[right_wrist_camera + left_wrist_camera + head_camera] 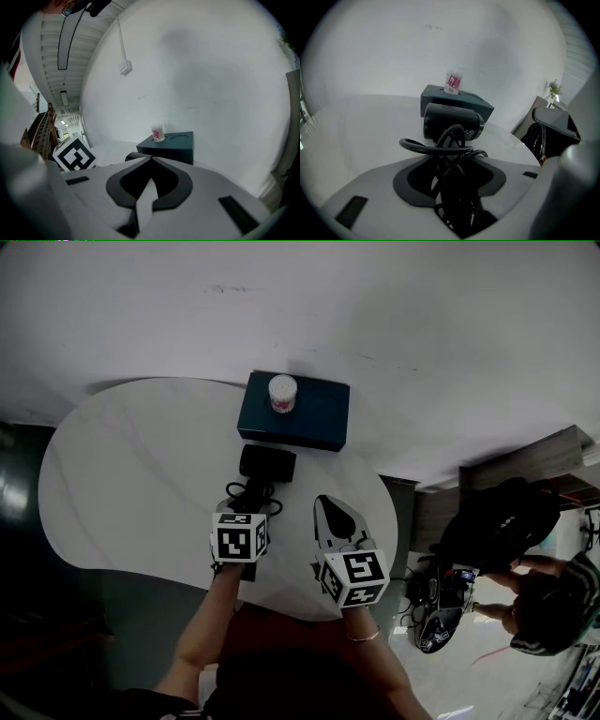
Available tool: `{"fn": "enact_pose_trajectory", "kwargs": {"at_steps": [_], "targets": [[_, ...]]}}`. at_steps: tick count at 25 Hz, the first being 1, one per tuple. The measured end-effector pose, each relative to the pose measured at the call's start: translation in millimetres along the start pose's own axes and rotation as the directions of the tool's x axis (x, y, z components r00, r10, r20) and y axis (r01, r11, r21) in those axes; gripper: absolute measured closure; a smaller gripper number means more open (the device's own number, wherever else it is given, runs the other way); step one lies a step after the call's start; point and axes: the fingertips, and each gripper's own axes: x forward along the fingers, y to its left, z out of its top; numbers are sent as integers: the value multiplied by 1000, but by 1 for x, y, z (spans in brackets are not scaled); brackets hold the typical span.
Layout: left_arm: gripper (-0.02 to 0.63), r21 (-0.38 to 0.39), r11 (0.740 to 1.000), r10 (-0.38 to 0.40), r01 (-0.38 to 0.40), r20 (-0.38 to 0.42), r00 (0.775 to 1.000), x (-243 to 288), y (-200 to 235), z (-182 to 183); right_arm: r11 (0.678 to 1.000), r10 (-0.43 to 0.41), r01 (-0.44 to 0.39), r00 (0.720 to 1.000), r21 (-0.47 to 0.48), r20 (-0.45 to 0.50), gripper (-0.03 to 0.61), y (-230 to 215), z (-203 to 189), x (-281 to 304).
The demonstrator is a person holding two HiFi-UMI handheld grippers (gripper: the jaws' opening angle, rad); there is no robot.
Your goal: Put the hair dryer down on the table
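**Table.** The white round table (122, 474) fills the left and centre of the head view. Bare surface lies to the left of the work area.

**Box.** A dark teal box (319, 418) sits at upper centre, at the table's far edge.

**Hair dryer.** The black hair dryer (267, 462) is at frame centre, just below the box and close to its near side. Its handle, with the cord looped around it, runs down the frame into the left claw (450, 178). The barrel lies crosswise at the handle's far end, between claw and box. No view shows whether the barrel touches the table.

**Claws.**
- The left claw is closed on the wrapped handle at a wide setting. The dryer extends straight ahead along the claw's own axis.
- The right claw (150, 161) sits at lower centre-right, beside the dryer. Its tips meet and it holds nothing.

The left claw alone carries the load.

**Small item.** A cotton-swab pot (282, 393) stands on the box's left part.

**Coming move (judgement).** The set-down is a straight descent. The box ahead limits forward travel, so any offset is best taken toward frame left.
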Motion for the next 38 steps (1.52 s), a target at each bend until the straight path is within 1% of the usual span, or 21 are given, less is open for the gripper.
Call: {"fn": "enact_pose_trajectory", "kwargs": {"at_steps": [7,17,24,28,33,36,38], "targets": [[407,16,1000,23,-23,-13,1000,3,1,-1,1000,-4,4,1000,4,-1,563,-1,-1,0],[403,2,1000,13,-13,-16,1000,5,2,-4,1000,-5,6,1000,15,-13,563,3,-6,-3],[354,17,1000,25,-25,-21,999,3,1,-14,1000,2,-2,1000,14,-11,563,7,-7,-10],[348,19,1000,13,-13,-8,1000,-3,-2,-14,1000,-10,10,1000,19,-8,563,4,-7,-15],[348,27,1000,13,-14,39,999,-19,-4,-9,1000,-16,17,1000,22,-4,563,5,-8,-22],[348,63,997,36,-40,70,997,-28,-2,-4,1000,-15,15,1000,22,3,563,10,-8,-25],[348,76,996,32,-38,88,996,-34,-2,-1,1000,-16,16,1000,19,10,563,14,-8,-27]]}}
